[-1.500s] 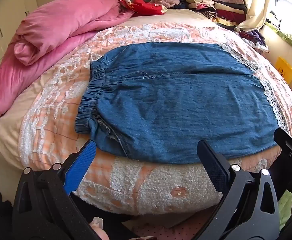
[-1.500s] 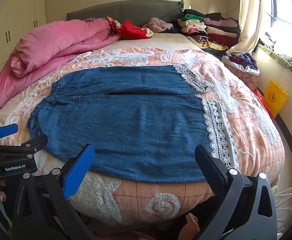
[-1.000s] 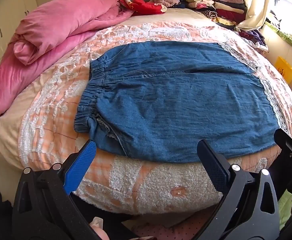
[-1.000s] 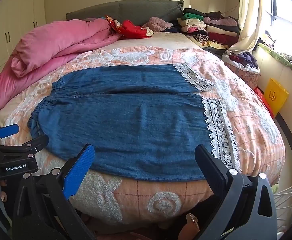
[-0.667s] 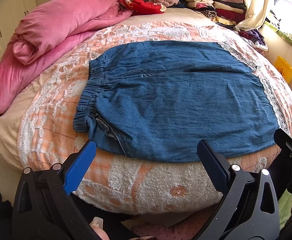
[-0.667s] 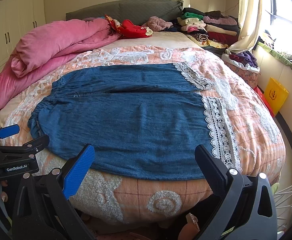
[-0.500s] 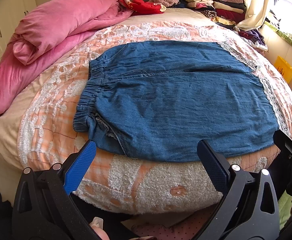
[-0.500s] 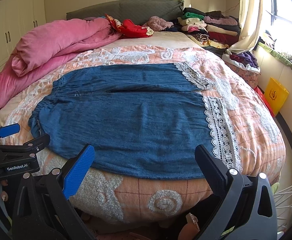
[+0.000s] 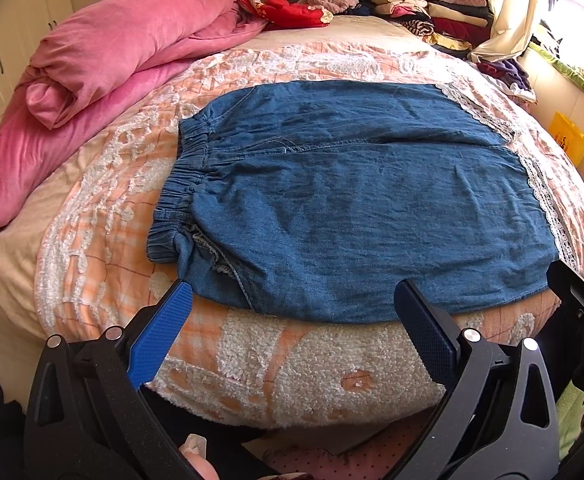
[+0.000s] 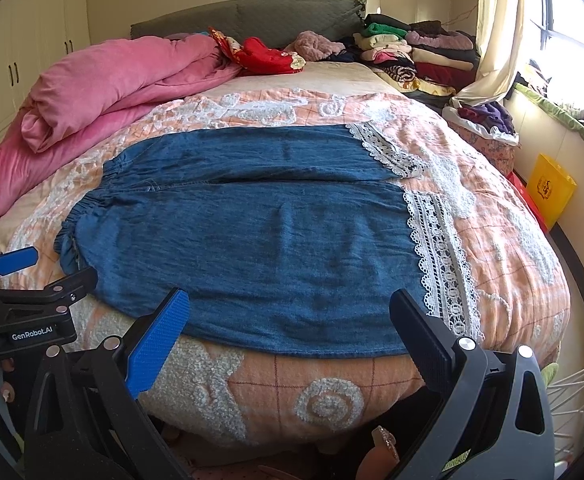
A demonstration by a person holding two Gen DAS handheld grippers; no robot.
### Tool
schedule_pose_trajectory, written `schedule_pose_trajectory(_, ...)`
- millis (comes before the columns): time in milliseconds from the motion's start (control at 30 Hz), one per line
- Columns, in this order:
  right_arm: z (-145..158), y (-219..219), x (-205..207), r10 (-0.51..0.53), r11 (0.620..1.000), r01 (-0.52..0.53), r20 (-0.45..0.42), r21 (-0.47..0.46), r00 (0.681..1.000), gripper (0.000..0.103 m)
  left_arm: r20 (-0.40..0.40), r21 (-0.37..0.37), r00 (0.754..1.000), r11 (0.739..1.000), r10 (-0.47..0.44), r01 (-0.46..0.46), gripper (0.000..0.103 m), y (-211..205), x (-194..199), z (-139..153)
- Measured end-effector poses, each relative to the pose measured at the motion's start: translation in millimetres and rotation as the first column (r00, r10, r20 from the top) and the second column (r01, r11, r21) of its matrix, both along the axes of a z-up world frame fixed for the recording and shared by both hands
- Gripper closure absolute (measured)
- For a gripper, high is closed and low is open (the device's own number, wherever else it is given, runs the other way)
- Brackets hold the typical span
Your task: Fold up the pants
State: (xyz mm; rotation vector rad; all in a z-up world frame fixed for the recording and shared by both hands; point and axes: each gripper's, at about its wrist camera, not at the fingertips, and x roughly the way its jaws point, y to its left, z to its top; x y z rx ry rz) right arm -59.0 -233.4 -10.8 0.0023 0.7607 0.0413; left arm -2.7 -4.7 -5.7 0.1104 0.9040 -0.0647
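Blue denim pants [image 9: 351, 200] [image 10: 260, 236] lie flat across the bed, elastic waistband to the left and white lace cuffs [image 10: 439, 256] to the right. My left gripper [image 9: 292, 312] hovers open off the bed's near edge, in front of the waistband end. My right gripper [image 10: 288, 316] is open too, in front of the pants' near hem towards the cuff end. Neither touches the fabric. Each gripper shows at the edge of the other's view.
An orange-and-white bedspread [image 10: 491, 216] covers the bed. A pink duvet [image 9: 104, 60] is heaped at the far left. Red cloth [image 10: 268, 56] and stacks of folded clothes [image 10: 407, 56] sit near the headboard. A yellow box [image 10: 551, 188] stands by the wall on the right.
Both views have crept slightly closer to the bed. The pants have not moved and both grippers stay open.
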Motion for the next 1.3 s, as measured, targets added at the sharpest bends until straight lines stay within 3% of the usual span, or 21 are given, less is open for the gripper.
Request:
schedule_pose_trajectory(767, 2, 4, 9, 0.029, 1.000, -0.029, -0.013, 0.010, 0.999, 0.004, -0.007, -0.012, 1.000, 1.000, -0.007, 0.007, 0.008, 5, 3, -3)
schedule_pose_trajectory(1067, 1, 10, 30, 0.068, 0.997, -0.066, -0.047, 0.029, 0.997, 0.004, -0.011, -0.052, 1.000, 0.999, -0.011, 0.010, 0.008, 17, 26, -8)
schedule_pose_trajectory(1300, 6, 10, 68, 0.098, 0.994, -0.096, -0.057, 0.046, 0.994, 0.004, -0.012, -0.061, 1.000, 0.998, 0.015, -0.016, 0.008, 30, 61, -6)
